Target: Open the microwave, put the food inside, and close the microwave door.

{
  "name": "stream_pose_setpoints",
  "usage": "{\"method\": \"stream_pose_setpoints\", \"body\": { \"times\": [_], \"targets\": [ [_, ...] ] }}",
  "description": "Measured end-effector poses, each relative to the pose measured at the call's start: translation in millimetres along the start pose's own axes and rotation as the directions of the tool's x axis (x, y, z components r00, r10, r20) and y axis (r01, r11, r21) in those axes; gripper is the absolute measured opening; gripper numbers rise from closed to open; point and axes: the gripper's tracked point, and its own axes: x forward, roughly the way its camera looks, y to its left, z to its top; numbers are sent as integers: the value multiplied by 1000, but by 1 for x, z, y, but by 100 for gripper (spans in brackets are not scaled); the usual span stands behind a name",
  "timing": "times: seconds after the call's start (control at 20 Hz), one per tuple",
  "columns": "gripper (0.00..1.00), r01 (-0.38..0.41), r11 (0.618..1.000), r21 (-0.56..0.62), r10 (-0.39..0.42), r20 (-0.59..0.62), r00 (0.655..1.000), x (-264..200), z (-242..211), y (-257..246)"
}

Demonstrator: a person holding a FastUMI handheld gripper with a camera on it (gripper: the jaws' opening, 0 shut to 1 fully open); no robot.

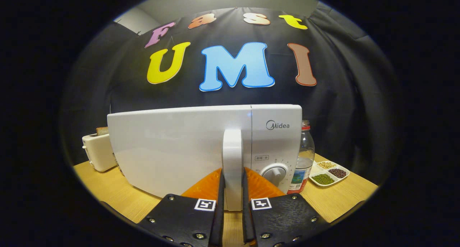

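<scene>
1. We have the claw [233, 196] clenched on the microwave's door handle [232, 157], one finger pressing each side of that upright bar, low on its length.
2. The microwave [201, 146] sits on the table [118, 193] dead ahead at twelve o'clock; its door [169, 150] looks shut flush, so we judge the opening step is only beginning.
3. The dial [275, 173] sits at about two o'clock from the claw, just beside the handle.
4. A bottle [304, 157] stands at three o'clock of the microwave, close to its side, with a divided tray of beans [329, 173] further out the same way.
5. A toaster [97, 152] with a slice in it sits at nine o'clock.
6. We cannot tell which item is the food to go inside.
7. To do this well, we would keep the squeeze firm and pull straight back, then swing in an arc toward nine o'clock, since the hinge is probably on that far edge.
8. We would pull steadily, as a jerk could drag the whole microwave across the table.
</scene>
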Motion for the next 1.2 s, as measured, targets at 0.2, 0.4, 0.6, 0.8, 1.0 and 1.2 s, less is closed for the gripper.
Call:
{"method": "stream_pose_setpoints", "body": {
  "times": [0.2,0.4,0.6,0.8,1.0,1.2],
  "targets": [
    [16,-1,1000,-10,1,-19,1000,-1,-1,3],
    [12,21,1000,17,-21,-28,999,-2,-3,2],
    [12,37,997,-64,-37,-1,999,-22,-5,7],
    [12,-65,995,-80,61,-60,996,-67,-9,22],
    [12,-159,984,-81,151,-98,984,-115,-12,48],
    [11,-219,973,-73,209,-125,970,-154,-17,80]
  ]
}}
